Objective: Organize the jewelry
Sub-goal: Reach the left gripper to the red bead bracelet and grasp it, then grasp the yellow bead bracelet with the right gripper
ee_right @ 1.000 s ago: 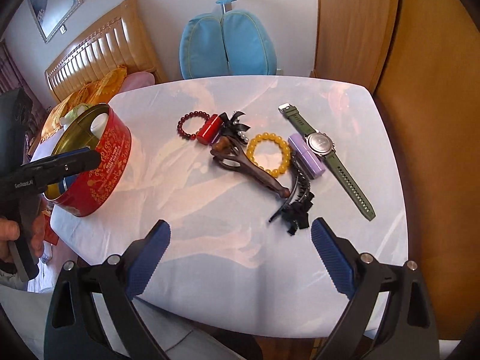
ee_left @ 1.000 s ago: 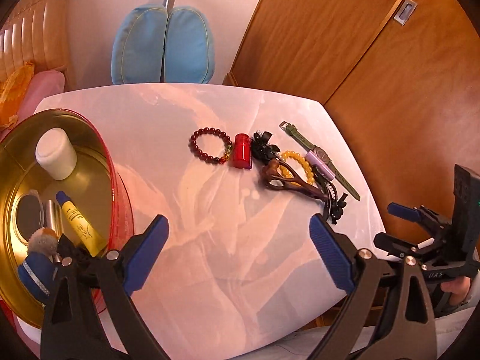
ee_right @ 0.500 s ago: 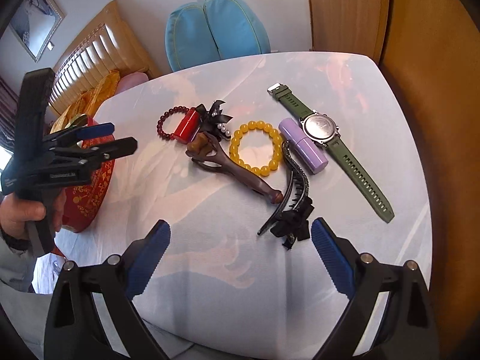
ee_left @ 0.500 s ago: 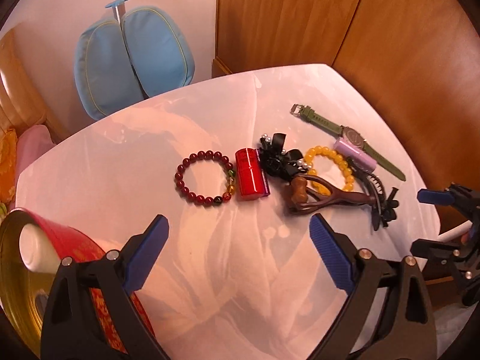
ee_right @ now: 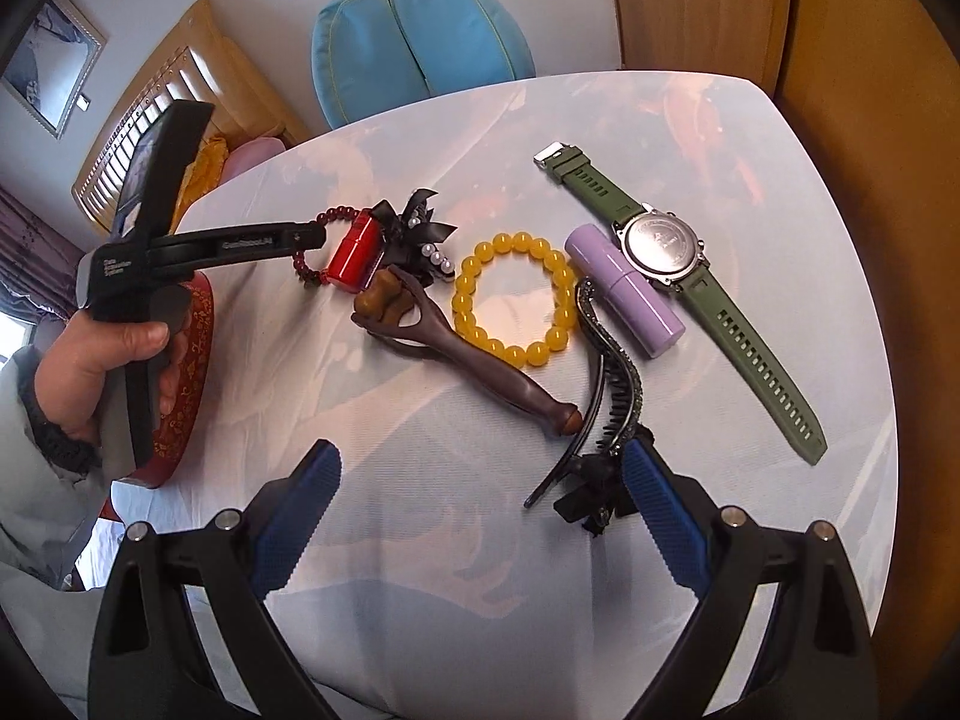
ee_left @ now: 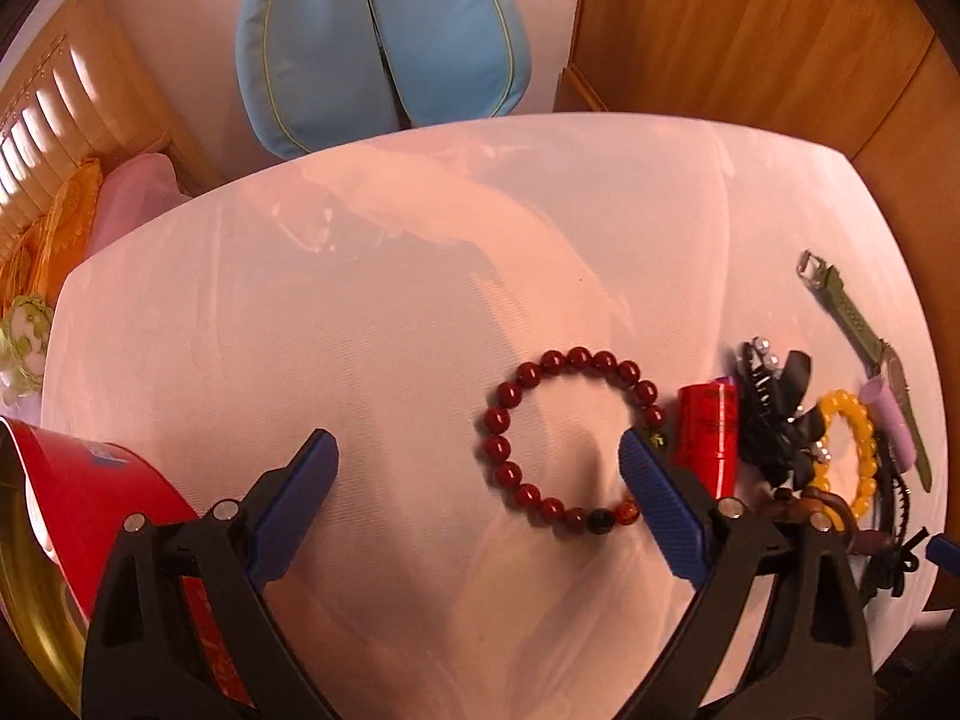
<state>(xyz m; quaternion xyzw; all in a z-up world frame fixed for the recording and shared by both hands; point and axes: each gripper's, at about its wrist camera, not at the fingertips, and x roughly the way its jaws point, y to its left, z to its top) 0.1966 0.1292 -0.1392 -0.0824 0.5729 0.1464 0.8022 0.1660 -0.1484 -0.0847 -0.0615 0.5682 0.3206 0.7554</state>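
Note:
A dark red bead bracelet (ee_left: pixel 510 414) lies on the white table, and my open left gripper (ee_left: pixel 477 456) hovers just before it, the right finger (ee_left: pixel 654 498) over its near right beads. To its right sit a red case (ee_left: pixel 708 432), a black bow clip (ee_left: pixel 774 414), a yellow bead bracelet (ee_left: pixel 852 450) and a green watch (ee_left: pixel 864 330). My right gripper (ee_right: pixel 480 468) is open, its right finger beside a black hair claw (ee_right: pixel 612 396). A brown wooden piece (ee_right: pixel 456 336), the yellow bracelet (ee_right: pixel 468 300), a lilac tube (ee_right: pixel 624 291) and the watch (ee_right: pixel 660 246) lie beyond it.
A red and gold round tin (ee_left: pixel 90 498) stands at the table's left edge, near a hand (ee_right: pixel 102 360) holding the left gripper (ee_right: pixel 312 238). A blue chair back (ee_left: pixel 384 42) is behind the table, wooden panels to the right, a bed to the left.
The left gripper has swung right and come down close to the red bracelet, with the tin now at the frame's edge. The right gripper has moved in toward the black hair claw.

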